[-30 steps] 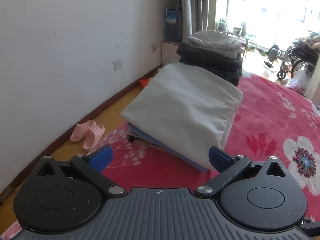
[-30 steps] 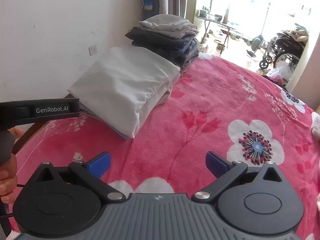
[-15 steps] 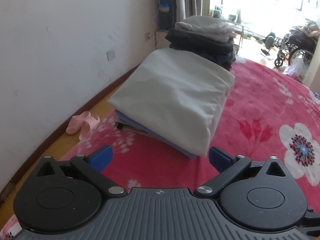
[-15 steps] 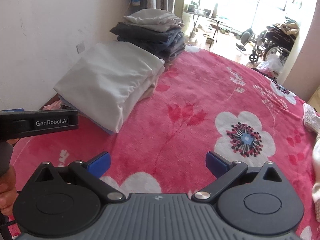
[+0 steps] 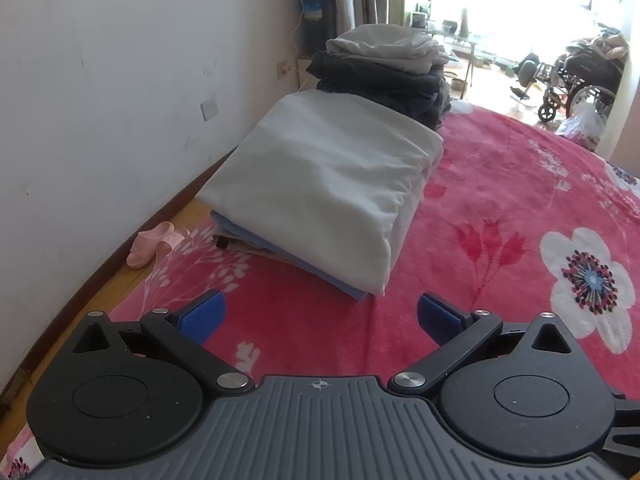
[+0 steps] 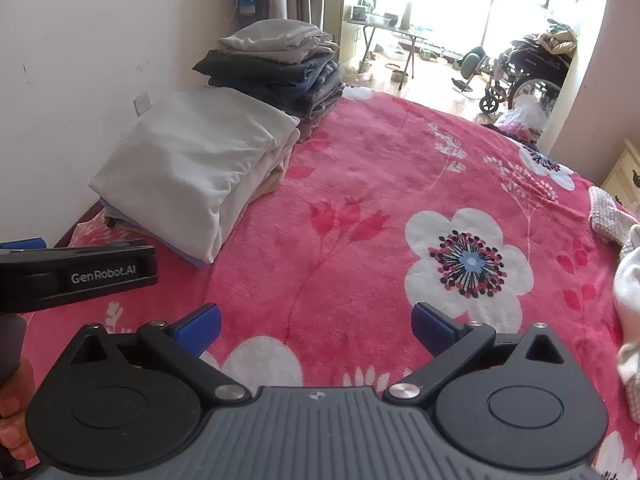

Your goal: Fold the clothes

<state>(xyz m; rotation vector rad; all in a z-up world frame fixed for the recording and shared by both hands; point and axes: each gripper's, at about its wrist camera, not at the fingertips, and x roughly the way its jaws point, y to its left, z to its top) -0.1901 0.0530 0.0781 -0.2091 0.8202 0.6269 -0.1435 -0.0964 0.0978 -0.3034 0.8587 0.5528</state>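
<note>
Both the left gripper [image 5: 320,314] and the right gripper [image 6: 316,326] hover with blue-padded fingers spread wide and empty above the red floral fleece blanket [image 6: 360,184]. The folded white cloth stack [image 5: 324,184] lies just ahead of the left gripper near the wall-side edge, with a taller pile of dark and grey folded garments [image 6: 276,68] behind it. The unfolded pale clothes [image 6: 624,280] sit far right, so the likely trouble is a careless sweep nudging the white stack off the edge, or a shallow pinch catching blanket pile instead of garment.
</note>
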